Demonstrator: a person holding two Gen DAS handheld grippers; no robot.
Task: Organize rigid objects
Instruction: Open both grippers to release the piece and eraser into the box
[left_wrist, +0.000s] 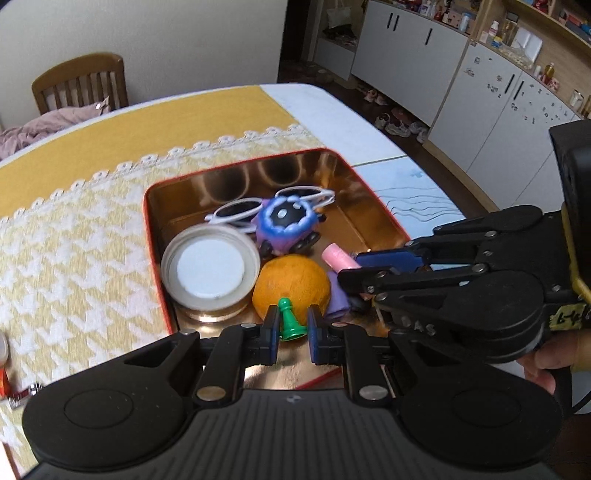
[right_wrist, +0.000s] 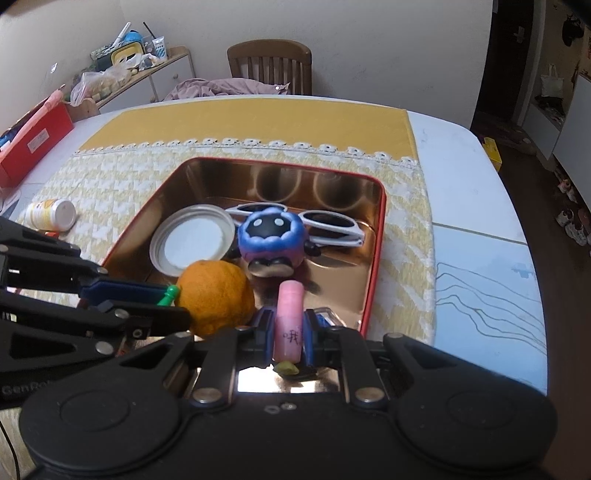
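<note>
A red-rimmed tin (left_wrist: 157, 236) with a shiny gold inside sits on a yellow-and-white cloth (left_wrist: 74, 258) on the table (right_wrist: 461, 155). It is crowded: a white jar lid (left_wrist: 210, 269) lies at its left side, white sunglasses (left_wrist: 236, 214) rest toward the far wall, and a blue-purple toy (left_wrist: 284, 225) stands just in front of them. An orange (left_wrist: 291, 288) sits near the front, touching the lid's edge and close under the toy, so it fills the space right ahead of both grippers. Outside the tin, a small white bottle (right_wrist: 50, 214) lies on its side on the cloth at the left, and a red box (right_wrist: 33, 144) stands at the table's far left edge; a wooden chair (right_wrist: 269, 62) is behind the table. The left gripper (left_wrist: 293, 326) is clamped on a green pawn (left_wrist: 290, 319), which stands upright between its blue pads just in front of the orange, low over the tin's front. The right gripper (right_wrist: 288, 332) is clamped on a pink tube (right_wrist: 290, 317) with writing on it, held lengthwise between the pads over the tin's front right, beside the orange; something purple (left_wrist: 338, 299) shows under it, unclear.
</note>
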